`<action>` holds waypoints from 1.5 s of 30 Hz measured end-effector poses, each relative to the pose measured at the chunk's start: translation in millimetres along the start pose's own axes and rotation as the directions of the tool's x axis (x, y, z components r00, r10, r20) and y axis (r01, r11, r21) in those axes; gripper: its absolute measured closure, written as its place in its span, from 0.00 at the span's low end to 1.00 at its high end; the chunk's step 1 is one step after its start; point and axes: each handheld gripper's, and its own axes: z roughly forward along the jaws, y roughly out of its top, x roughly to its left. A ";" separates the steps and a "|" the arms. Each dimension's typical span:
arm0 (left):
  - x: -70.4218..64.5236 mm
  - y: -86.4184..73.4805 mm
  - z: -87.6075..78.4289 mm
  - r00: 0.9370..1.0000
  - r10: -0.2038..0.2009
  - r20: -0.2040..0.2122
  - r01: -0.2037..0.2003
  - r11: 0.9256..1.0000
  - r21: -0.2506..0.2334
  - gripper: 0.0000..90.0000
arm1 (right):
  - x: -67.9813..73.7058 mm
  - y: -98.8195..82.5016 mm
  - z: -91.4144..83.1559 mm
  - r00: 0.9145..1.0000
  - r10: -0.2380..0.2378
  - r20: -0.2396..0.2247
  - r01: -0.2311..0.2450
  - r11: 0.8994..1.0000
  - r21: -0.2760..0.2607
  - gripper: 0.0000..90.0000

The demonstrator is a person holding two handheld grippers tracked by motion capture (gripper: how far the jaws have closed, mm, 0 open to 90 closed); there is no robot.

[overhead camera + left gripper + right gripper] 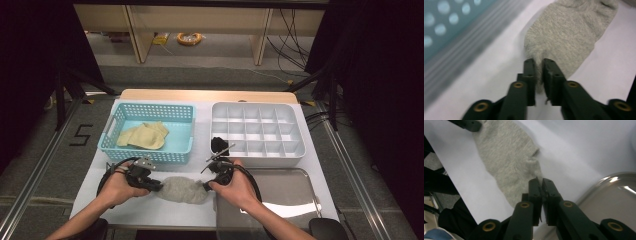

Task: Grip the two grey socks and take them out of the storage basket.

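A grey sock (182, 190) lies flat on the white sheet near the table's front edge, stretched between my two grippers. My left gripper (159, 186) is at its left end. In the left gripper view the jaws (538, 61) pinch a fold of the sock (569, 32), so that gripper is shut on it. My right gripper (206, 187) is at the sock's right end. In the right gripper view its jaws (540, 180) stand nearly together, with the sock's (509, 152) edge and loose threads caught between them. The left gripper's jaw tip (469, 123) lies on the sock's far end.
A teal basket (111, 131) at the back left holds a yellow sock (145, 135). At the back right, a white compartment tray (300, 145) has a dark item (218, 145) in its near left cell. A shiny metal tray (285, 190) lies right of my right hand.
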 end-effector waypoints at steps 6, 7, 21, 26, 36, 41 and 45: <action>5.6 -5.8 -30.6 0.995 -0.094 -0.013 0.091 0.983 -0.157 0.61 | -4.9 -1.4 -6.0 1.000 -0.004 0.017 0.005 0.999 -0.047 0.83; 8.7 -4.9 -41.6 0.994 -0.104 -0.025 0.097 0.977 -0.187 0.60 | -4.2 -1.6 -11.4 0.999 0.031 0.020 -0.030 0.998 -0.049 0.82; 103.5 47.7 -82.9 0.909 -0.282 -0.307 0.202 0.942 -0.267 0.60 | -13.0 -8.5 -51.1 1.000 0.024 0.016 -0.020 0.977 -0.211 0.81; 137.4 51.5 -63.1 0.886 -0.355 -0.300 0.313 0.933 -0.181 0.57 | -15.8 -9.9 -56.6 0.999 0.034 0.029 -0.027 0.975 -0.223 0.81; 157.1 56.4 -38.4 0.856 -0.423 -0.298 0.432 0.901 -0.040 0.56 | -16.5 -9.1 -56.2 0.999 0.034 0.031 -0.026 0.975 -0.223 0.81; 159.2 57.7 -30.3 0.855 -0.404 -0.325 0.432 0.902 0.015 0.58 | -15.4 -9.9 -57.8 0.999 0.033 0.029 -0.026 0.975 -0.220 0.81; 163.3 57.5 -28.5 0.863 -0.364 -0.352 0.404 0.913 0.047 0.58 | -16.5 -10.5 -57.3 0.999 0.030 0.024 -0.024 0.975 -0.221 0.81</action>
